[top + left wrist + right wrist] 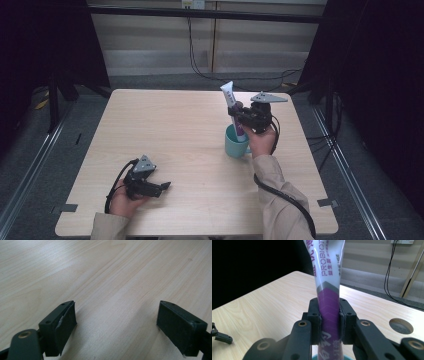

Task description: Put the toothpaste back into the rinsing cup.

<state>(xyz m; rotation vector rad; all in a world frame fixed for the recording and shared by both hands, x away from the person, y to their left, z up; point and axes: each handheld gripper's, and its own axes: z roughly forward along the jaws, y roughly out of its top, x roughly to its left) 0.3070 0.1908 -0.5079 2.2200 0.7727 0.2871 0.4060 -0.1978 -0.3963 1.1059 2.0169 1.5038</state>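
My right gripper (238,116) is shut on a white and purple toothpaste tube (232,106) and holds it upright, a little tilted, over a teal mug (235,143) on the table's right half. In the right gripper view both black pads (315,318) press the tube's purple part (329,312), and the mug's rim (317,357) peeks out below. The tube's lower end reaches into the mug. My left gripper (166,185) rests low near the front left of the table, jaws wide apart. Bare wood (117,315) lies between its fingers (61,327).
The light wooden table (165,125) has a round cable hole (401,325) near its right far corner. Dark curtains flank both sides. Cables hang down the back wall (192,45) and lie on the floor behind the table.
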